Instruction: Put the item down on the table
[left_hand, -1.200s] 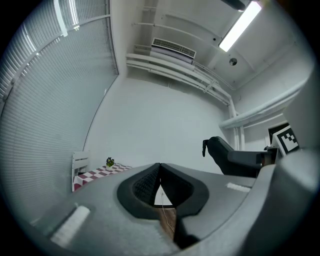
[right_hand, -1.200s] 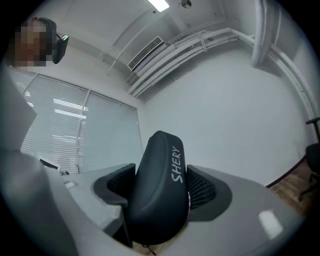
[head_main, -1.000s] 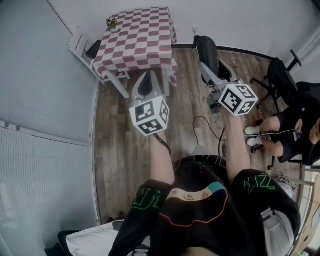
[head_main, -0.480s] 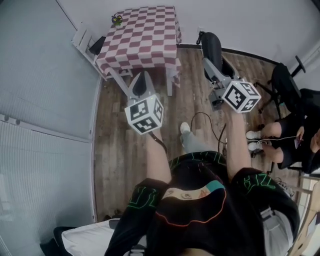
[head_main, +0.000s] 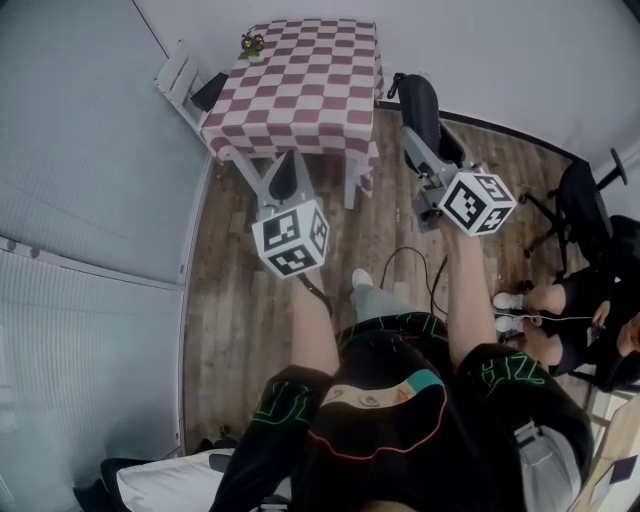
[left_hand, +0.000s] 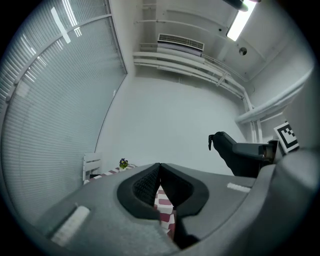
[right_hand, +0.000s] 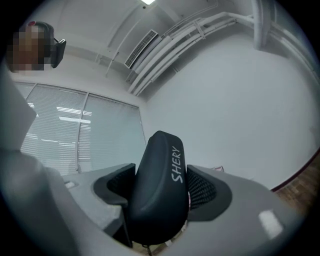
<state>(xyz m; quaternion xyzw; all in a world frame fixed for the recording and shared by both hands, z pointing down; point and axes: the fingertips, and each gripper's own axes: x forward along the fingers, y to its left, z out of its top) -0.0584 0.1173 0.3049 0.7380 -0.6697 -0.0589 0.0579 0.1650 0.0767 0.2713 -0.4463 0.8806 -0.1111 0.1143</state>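
A table with a red-and-white checked cloth (head_main: 305, 75) stands ahead against the wall. My right gripper (head_main: 420, 140) is shut on a black oblong case (head_main: 420, 100) printed "SHERY", held over the wooden floor just right of the table. In the right gripper view the black case (right_hand: 160, 185) stands upright between the two pads. My left gripper (head_main: 287, 178) is shut and holds nothing, near the table's front edge. The left gripper view shows the checked cloth (left_hand: 164, 210) below its jaws and the black case (left_hand: 235, 152) off to the right.
A small potted plant (head_main: 251, 45) sits on the table's far left corner. A white chair (head_main: 185, 80) stands at the table's left. A cable (head_main: 410, 250) lies on the floor. A seated person (head_main: 575, 300) and an office chair (head_main: 585, 190) are at the right.
The table has drawn nearer and lower in the head view as the person steps forward. Both grippers kept their hold and spacing.
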